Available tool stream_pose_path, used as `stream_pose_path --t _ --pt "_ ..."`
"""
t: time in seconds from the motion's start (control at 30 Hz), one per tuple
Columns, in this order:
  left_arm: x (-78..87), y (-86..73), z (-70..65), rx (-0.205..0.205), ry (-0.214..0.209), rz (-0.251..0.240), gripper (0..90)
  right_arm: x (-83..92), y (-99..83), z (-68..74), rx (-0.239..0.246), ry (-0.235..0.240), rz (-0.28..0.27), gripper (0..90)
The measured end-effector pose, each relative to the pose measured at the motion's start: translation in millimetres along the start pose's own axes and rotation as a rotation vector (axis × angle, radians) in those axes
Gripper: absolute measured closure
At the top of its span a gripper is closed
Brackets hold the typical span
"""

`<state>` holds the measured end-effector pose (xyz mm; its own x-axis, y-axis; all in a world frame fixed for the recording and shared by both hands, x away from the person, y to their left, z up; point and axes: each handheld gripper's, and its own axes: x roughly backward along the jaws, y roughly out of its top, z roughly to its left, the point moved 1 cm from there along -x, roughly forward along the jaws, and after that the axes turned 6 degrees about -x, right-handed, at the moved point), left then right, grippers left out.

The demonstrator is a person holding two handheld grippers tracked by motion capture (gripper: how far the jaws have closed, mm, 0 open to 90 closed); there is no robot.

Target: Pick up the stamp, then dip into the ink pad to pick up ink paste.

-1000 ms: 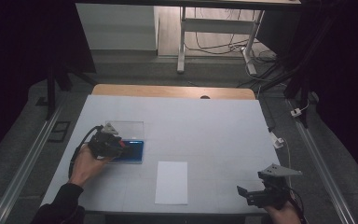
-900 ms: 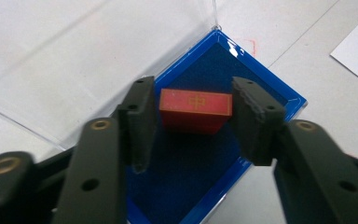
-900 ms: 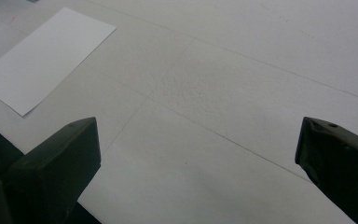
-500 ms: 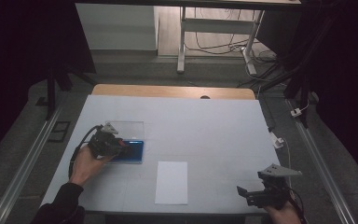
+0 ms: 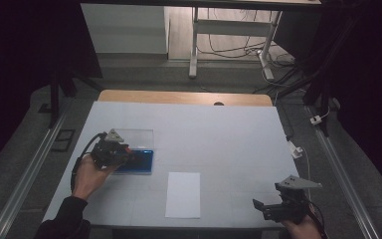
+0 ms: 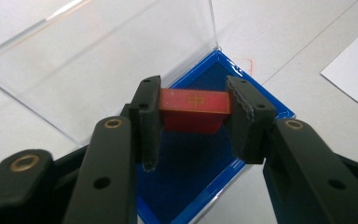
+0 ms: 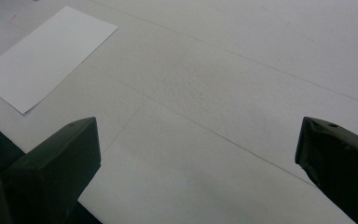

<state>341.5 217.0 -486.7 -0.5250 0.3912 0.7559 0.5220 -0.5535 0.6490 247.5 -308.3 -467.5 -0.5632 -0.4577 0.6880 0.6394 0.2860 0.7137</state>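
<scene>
Red block [image 6: 195, 109] sits clamped between the pads of the left gripper [image 6: 195, 116], just above the blue-lined tray [image 6: 256, 100] of a clear-lidded case [image 5: 134, 149] at the table's [image 5: 229, 139] left. The jaws have just been closing on it. The grasp looks made; next probably comes a straight lift clear of the tray walls. At the near right, the right gripper [image 5: 273, 209] hangs open and empty, near a white sheet [image 5: 183, 194].

You have a white sheet of paper [image 5: 183, 194] lying flat near the front edge of your white table [image 5: 219, 134]; beyond the table stands a white desk frame [image 5: 195, 45] among floor cables [image 5: 229, 50].
</scene>
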Motion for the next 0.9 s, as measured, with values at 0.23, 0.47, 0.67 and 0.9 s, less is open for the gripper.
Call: stream_pose_path --t 0.23,0.47,0.67,0.9 --pt "7.9 2.1 -5.2 0.018 0.007 0.001 58.0 0.1 -0.1 0.6 0.005 0.001 0.0 0.2" --pt "11.3 3.1 -6.5 0.039 0.029 0.005 58.0 0.7 -0.5 0.5 0.01 -0.002 -0.002 0.2" --pt "9.0 1.6 -4.6 0.061 0.026 0.02 58.0 -0.2 -0.1 1.0 0.015 -0.002 0.001 0.2" --pt "3.6 -2.7 -1.2 0.086 0.02 0.034 58.1 0.4 -0.4 1.2 0.014 -0.003 -0.002 0.2"
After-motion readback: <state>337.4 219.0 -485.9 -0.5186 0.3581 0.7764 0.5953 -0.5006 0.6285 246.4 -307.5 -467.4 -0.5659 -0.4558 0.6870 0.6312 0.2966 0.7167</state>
